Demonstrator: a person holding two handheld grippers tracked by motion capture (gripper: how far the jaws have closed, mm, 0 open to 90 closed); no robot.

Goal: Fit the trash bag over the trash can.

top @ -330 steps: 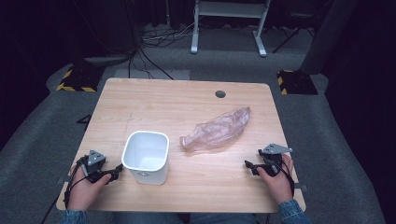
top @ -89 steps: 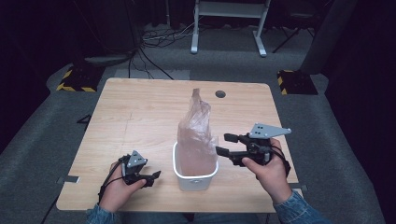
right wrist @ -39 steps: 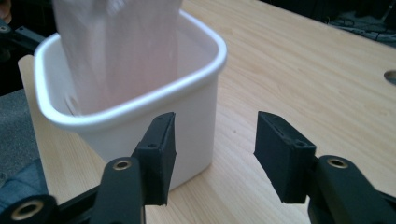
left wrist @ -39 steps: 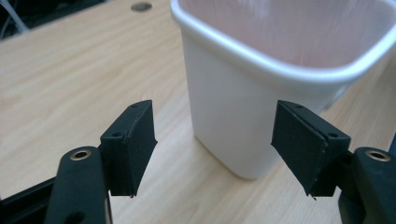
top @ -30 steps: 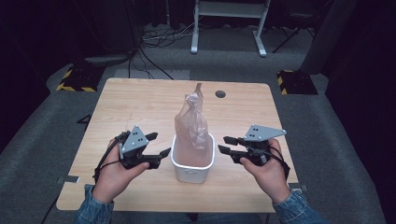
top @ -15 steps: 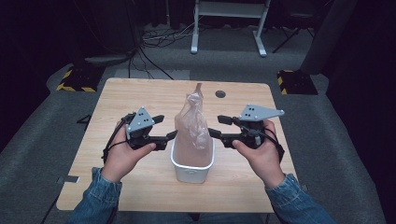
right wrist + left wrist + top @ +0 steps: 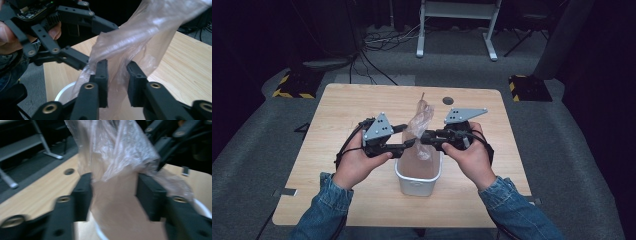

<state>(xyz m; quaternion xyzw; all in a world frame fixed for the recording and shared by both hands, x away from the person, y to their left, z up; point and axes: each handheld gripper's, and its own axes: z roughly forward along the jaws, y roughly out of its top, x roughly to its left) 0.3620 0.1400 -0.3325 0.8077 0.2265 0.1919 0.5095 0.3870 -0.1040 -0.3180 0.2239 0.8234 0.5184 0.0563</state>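
Over the middle of the wooden worktop [image 7: 337, 115], both grippers meet at a clear plastic bag [image 7: 421, 120] that stands up out of a white tub [image 7: 418, 181]. From the high view, the left gripper [image 7: 408, 145] comes in from the left, the right gripper [image 7: 426, 138] from the right, and their tips sit just beside each other at the bag's waist, above the tub's rim. The bag's lower part hangs down inside the tub; its twisted top points up toward the far edge of the worktop, near a small round hole [image 7: 447, 100].

Close in on the left gripper view: the jaws are spread wide, with the bag [image 7: 117, 157] bulging between them, its film brushing the inner pads but not pinched. On the right gripper view, the right gripper [image 7: 117, 75] also stands parted, a fold of the bag [image 7: 140, 42] passing through the gap, loose. The left gripper [image 7: 85, 62] shows opposite, touching the film, with the tub's rim [image 7: 62, 93] below.
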